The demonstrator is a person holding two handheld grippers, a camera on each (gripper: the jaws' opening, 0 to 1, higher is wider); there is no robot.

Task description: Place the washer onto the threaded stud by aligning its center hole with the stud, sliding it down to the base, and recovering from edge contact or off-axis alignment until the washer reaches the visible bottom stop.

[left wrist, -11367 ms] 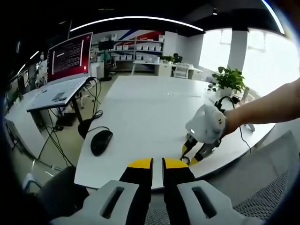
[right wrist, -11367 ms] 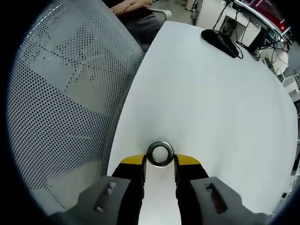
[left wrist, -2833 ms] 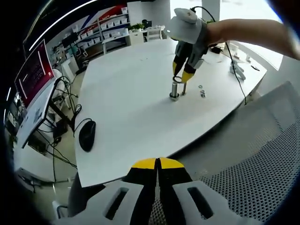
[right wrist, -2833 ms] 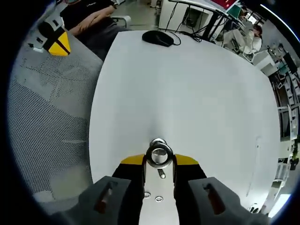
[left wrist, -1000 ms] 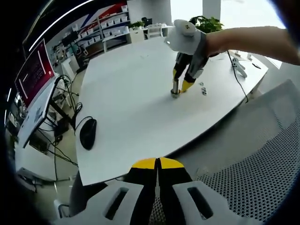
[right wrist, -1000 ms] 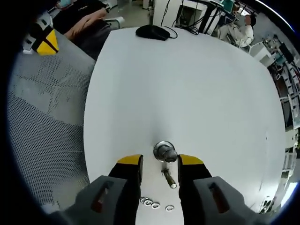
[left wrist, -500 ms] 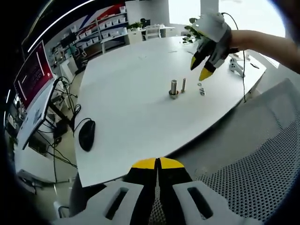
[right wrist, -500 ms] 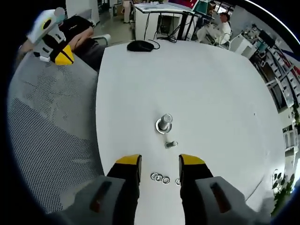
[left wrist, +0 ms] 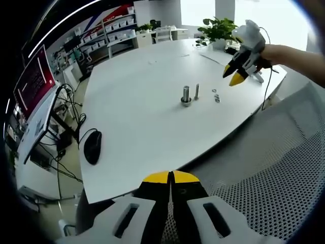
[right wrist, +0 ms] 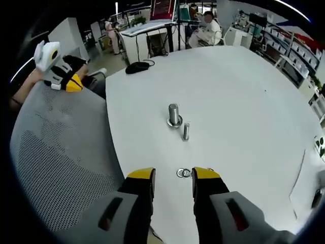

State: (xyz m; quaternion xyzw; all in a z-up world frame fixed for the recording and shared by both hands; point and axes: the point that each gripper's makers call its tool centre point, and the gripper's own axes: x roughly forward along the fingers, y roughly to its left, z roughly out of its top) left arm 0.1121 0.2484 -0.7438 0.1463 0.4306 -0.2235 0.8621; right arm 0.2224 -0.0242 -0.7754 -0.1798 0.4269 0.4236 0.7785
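Note:
A threaded steel stud [right wrist: 174, 113] stands upright on the white table [right wrist: 238, 101], and a washer [right wrist: 174, 123] lies around its base. In the left gripper view the same stud [left wrist: 186, 94] has the washer [left wrist: 186, 103] at its foot. My right gripper [right wrist: 173, 175] is open and empty, drawn well back from the stud; in the left gripper view the right gripper [left wrist: 236, 77] hangs near the table's far right edge. My left gripper [left wrist: 171, 178] is shut with nothing in it, off the table's near edge, and in the right gripper view the left gripper [right wrist: 61, 71] sits beyond the chair.
A thinner bolt [right wrist: 186, 130] stands beside the stud. Loose washers [right wrist: 183, 173] lie just ahead of my right jaws. A black mouse [left wrist: 92, 147] lies at the table's left end. A grey mesh chair back [right wrist: 61, 152] borders the table. A person [right wrist: 208, 23] sits at far desks.
The right gripper carried the washer over the stud, let it go there, then pulled back and away. The washer now rests at the stud's base. The left gripper stayed shut.

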